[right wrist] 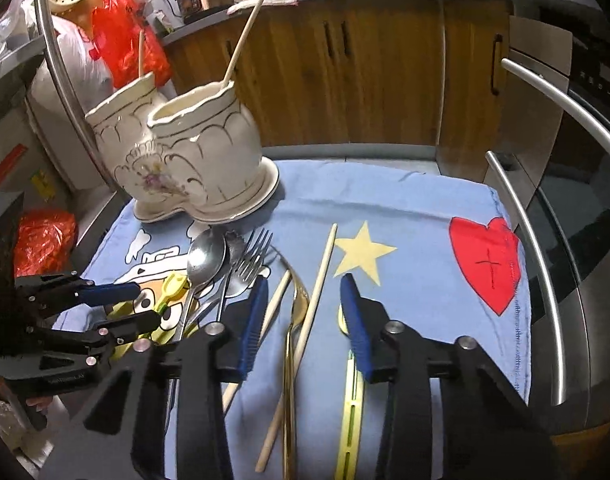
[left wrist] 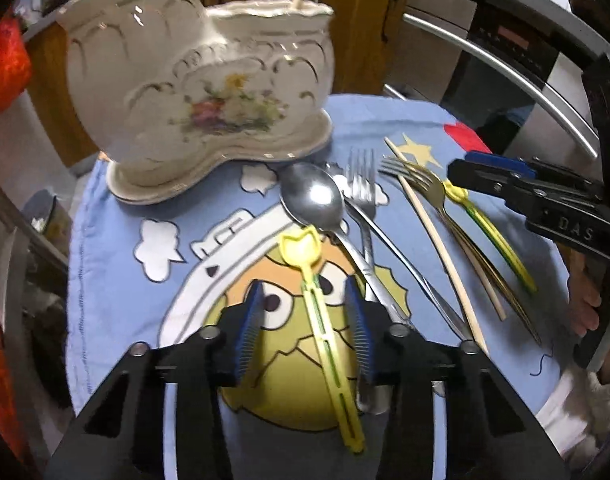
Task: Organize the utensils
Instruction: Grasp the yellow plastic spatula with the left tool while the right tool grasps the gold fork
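The left tool [left wrist: 307, 330] stood half open around a yellow stick [left wrist: 325, 340] on the blue cloth [left wrist: 105, 240], and the right tool [right wrist: 305, 328] stood half open around a gold fork [right wrist: 291, 344] near the cloth's middle.

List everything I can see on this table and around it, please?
holder: one, white with gold trim, two cups, back of cloth
chopsticks in holder: two, pale, one in each cup
cloth: one, blue, cartoon print, covers the table
spoon: one, silver, centre
silver fork: one, beside spoon
gold fork: one, right of centre
loose chopsticks: two, pale, by gold fork
plastic picks: two, yellow-green
cabinets: brown, behind
left hand-held gripper: black, blue pads, astride one pick
right hand-held gripper: same, astride gold fork and a chopstick
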### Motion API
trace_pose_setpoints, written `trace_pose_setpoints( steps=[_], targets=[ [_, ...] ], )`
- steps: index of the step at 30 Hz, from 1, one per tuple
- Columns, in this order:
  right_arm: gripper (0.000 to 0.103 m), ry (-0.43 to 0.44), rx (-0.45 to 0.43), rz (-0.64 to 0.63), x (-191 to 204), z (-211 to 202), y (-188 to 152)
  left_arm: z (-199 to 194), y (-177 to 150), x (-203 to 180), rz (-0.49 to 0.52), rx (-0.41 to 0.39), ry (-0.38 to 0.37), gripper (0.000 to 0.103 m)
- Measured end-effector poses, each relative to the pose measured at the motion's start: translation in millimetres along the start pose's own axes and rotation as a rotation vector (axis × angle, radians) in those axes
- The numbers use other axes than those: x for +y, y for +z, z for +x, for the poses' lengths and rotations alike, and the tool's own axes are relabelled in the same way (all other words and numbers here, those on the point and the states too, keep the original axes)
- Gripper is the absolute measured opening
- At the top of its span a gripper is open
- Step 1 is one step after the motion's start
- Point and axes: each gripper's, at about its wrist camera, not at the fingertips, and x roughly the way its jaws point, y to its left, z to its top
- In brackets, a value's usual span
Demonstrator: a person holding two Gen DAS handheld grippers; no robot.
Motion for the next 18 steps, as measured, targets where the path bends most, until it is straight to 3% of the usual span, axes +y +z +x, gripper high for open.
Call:
trace_pose_setpoints(
  steps=[13,16,18],
  targets=[
    [0.021,-0.085,0.065,-0.086,15,28,6,8,9,-9,0.024,0.024,0.034,0.026],
    [0.012,-0.092,0.078,-0.088,15,33,5,9,9,-10,0.038,0.015,0.053,0.024],
    [0.005,-0.086,0.076,-0.082,14,32,4,9,8,-12,0.048,0.010,0.074,0.018]
  ],
)
